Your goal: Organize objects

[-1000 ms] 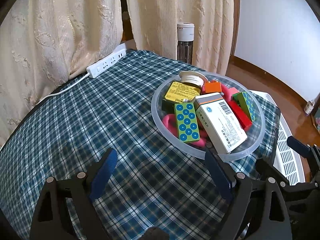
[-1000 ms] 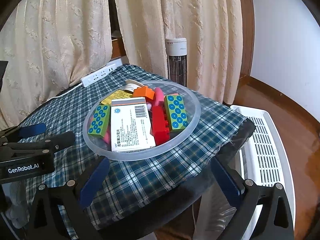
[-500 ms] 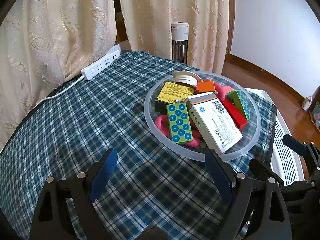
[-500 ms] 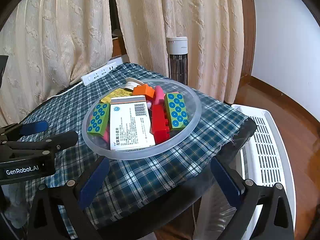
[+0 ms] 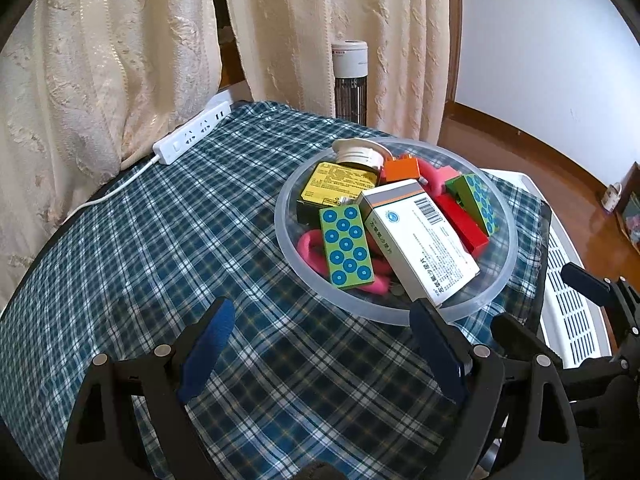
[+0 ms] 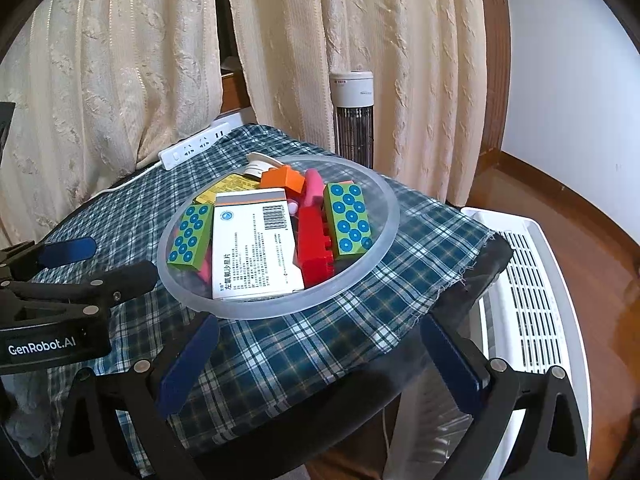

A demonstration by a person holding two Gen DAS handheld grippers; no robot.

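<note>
A clear plastic bowl (image 5: 505,216) (image 6: 390,220) sits on the plaid table and holds several items: a white medicine box (image 5: 420,240) (image 6: 256,248), two green blocks with blue dots (image 5: 346,246) (image 6: 348,222), a red block (image 5: 460,220) (image 6: 316,240), an orange block (image 5: 402,168), a yellow-labelled box (image 5: 340,182), a white-capped jar (image 5: 358,152) and pink pieces. My left gripper (image 5: 324,328) is open and empty, just short of the bowl's near rim. My right gripper (image 6: 320,340) is open and empty, near the table's front edge.
A white power strip (image 5: 192,132) with its cord lies at the table's back left by the cream curtains. A white slatted heater (image 6: 528,288) stands right of the table, and a tower fan (image 6: 354,112) behind it. The left gripper (image 6: 80,268) shows at the left of the right wrist view.
Both grippers have drawn back and risen a little, so the bowl looks slightly farther away and lower in the views. Nothing in the bowl has moved.
</note>
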